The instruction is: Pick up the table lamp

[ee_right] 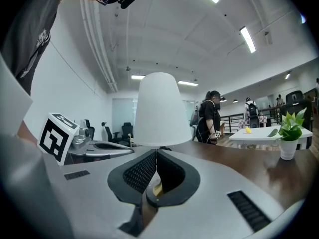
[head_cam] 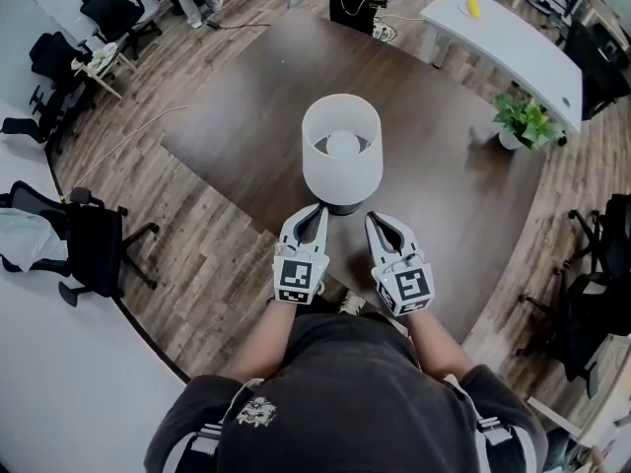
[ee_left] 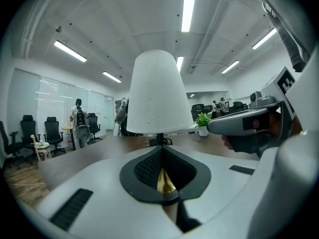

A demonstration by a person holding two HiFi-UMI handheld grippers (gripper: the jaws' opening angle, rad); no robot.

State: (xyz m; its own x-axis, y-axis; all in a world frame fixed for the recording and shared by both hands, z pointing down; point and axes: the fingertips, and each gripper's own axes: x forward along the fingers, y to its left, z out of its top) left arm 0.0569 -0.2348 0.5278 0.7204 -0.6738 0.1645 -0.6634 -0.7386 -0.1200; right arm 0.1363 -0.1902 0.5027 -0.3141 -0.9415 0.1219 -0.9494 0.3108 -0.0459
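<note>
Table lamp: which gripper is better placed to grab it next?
Left, narrowly. In the head view the left gripper reaches nearer the table lamp than the right gripper, and the stem sits straight ahead of it. Both are shut; open first.

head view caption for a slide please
Left gripper and right gripper, jaws shut, side by side before the white table lamp on a dark table

dark table [head_cam: 246,116] with lamp [head_cam: 341,151], plant [head_cam: 524,122]
</note>
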